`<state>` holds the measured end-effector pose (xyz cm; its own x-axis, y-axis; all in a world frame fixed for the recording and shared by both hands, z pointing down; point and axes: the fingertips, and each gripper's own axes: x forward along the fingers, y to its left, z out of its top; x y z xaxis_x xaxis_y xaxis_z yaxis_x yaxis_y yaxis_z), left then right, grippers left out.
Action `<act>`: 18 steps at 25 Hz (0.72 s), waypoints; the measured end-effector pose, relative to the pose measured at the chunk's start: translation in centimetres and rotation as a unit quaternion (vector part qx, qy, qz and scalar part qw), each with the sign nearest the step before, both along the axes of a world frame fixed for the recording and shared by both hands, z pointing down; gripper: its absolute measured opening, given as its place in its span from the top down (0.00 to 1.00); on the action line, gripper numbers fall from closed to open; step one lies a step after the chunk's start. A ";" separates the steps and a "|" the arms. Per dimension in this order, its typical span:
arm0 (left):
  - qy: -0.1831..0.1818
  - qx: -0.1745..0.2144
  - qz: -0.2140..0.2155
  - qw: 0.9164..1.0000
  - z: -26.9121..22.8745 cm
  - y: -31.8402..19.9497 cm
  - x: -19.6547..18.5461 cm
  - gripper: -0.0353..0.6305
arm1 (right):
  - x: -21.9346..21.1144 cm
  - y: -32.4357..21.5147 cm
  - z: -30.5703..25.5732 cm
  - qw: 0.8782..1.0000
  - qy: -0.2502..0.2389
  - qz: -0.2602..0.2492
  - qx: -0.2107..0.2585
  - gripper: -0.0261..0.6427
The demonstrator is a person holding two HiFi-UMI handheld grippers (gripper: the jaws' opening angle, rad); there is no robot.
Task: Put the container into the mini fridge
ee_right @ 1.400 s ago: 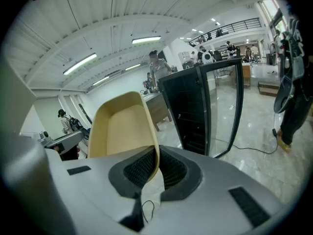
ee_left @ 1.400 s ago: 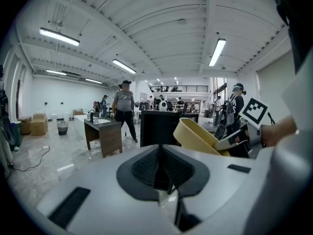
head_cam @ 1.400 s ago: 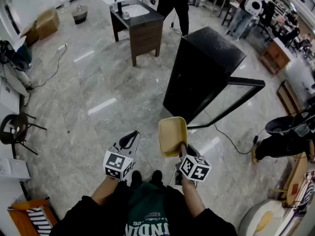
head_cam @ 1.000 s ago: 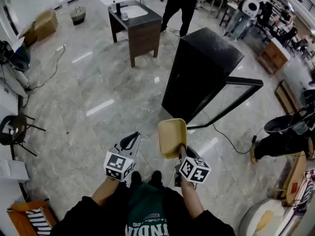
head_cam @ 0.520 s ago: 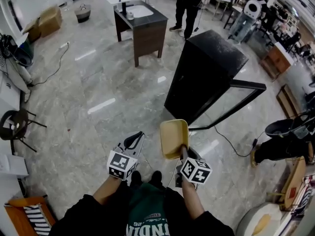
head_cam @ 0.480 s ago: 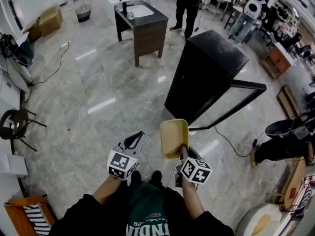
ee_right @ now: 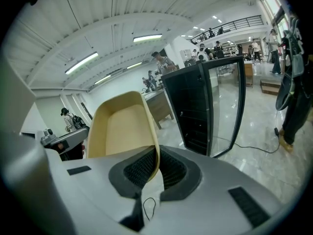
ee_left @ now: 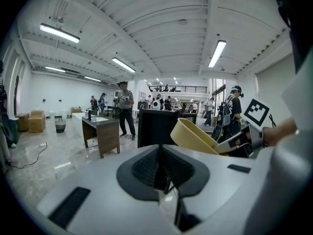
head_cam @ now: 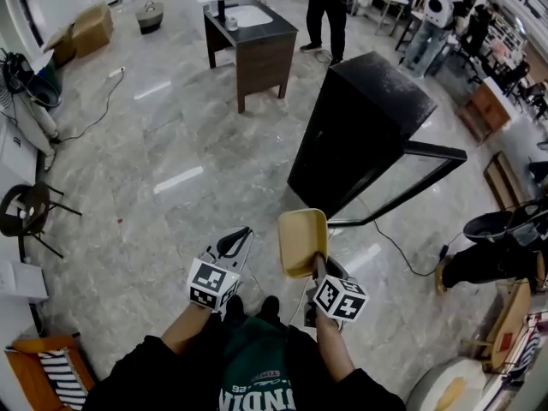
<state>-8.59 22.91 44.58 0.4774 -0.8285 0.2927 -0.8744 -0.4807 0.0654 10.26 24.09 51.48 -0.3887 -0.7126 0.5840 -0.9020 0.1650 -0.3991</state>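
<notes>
My right gripper (head_cam: 317,265) is shut on the rim of a tan rectangular container (head_cam: 301,241), held tilted up in front of me; the container (ee_right: 122,126) fills the right gripper view with its wall pinched between the jaws. My left gripper (head_cam: 233,244) is shut with nothing in it, a little left of the container (ee_left: 193,137). The black mini fridge (head_cam: 364,127) stands on the floor ahead to the right, its glass door (head_cam: 402,187) swung open; the fridge (ee_right: 195,106) also shows in the right gripper view.
A dark wooden sink cabinet (head_cam: 250,45) stands ahead on the left. A person (head_cam: 330,2) stands beyond the fridge. A power cable (head_cam: 402,251) trails from the fridge. A black chair (head_cam: 26,212) is at the left, boxes (head_cam: 90,28) at the far left.
The view has shifted slightly forward; fridge and cabinet sit a bit lower and to the right in the frame. Both grippers and the container keep the same pose.
</notes>
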 end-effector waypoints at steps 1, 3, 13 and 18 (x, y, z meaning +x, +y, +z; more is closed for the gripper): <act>0.000 -0.001 -0.001 1.000 0.1 -0.1 0.2 0.90 | 0.2 -0.1 0.1 1.000 0.000 -0.001 -0.001 0.90; 0.000 -0.002 -0.001 1.000 0.2 -0.3 0.7 0.90 | 0.6 -0.3 0.3 1.000 -0.002 -0.003 -0.001 0.90; -0.001 -0.005 -0.001 1.000 0.6 -1.7 3.6 0.91 | 2.7 -1.3 0.8 1.000 -0.006 -0.017 -0.005 0.90; -0.001 -0.001 -0.008 1.000 0.3 -2.2 5.2 0.91 | 4.4 -2.1 1.2 1.000 -0.010 -0.022 -0.006 0.90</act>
<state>-3.43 20.74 44.86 0.4640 -0.8351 0.2954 -0.8819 -0.4669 0.0654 14.65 22.00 52.68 -0.4311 -0.6873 0.5846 -0.8860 0.1998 -0.4185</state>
